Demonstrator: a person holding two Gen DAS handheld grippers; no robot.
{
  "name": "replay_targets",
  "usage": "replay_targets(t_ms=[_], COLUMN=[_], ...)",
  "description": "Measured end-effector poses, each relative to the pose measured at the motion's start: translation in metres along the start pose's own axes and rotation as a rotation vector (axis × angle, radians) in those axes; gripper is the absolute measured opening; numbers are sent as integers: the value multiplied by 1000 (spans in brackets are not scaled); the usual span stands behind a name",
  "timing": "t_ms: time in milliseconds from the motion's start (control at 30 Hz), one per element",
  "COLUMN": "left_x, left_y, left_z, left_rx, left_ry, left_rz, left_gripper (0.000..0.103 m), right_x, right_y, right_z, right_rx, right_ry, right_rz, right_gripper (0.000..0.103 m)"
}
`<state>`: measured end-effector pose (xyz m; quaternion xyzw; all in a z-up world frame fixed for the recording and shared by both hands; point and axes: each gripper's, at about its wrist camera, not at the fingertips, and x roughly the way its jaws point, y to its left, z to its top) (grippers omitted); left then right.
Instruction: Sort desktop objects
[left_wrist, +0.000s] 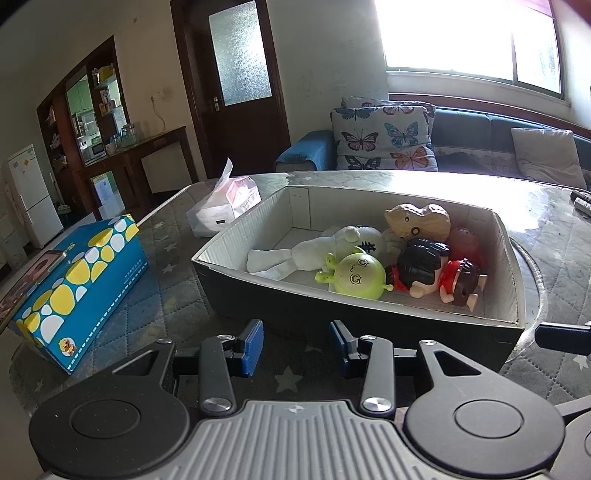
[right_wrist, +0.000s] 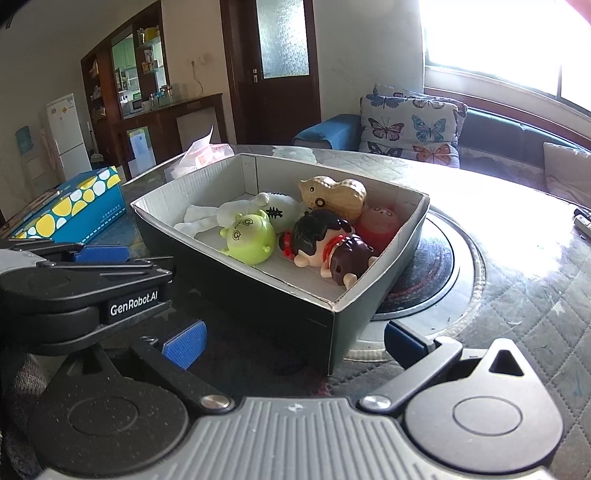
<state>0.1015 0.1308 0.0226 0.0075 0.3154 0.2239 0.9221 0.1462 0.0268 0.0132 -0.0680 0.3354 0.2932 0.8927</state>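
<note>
A dark cardboard box with a white inside stands on the table. In it lie a green round toy, a white plush toy, a peanut toy, a black-haired doll, a brown-haired doll and a pink toy. My left gripper is open and empty just in front of the box. My right gripper is open wide and empty at the box's near corner.
A blue tissue box with yellow and white spots with a phone on it lies left. A white bag sits behind the box. A remote lies at right. A round hob plate is under the box's right side.
</note>
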Motion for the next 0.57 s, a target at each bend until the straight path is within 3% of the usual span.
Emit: replay_targets(t_ms=[567], left_x=[12], left_y=[-2], left_z=[5], left_rx=[7], left_ry=[0], left_rz=[-25], left_gripper=[41], right_x=[13], right_y=[2], right_z=[4], right_rx=[4], right_ry=[17], right_rz=[-10], right_gripper=[103])
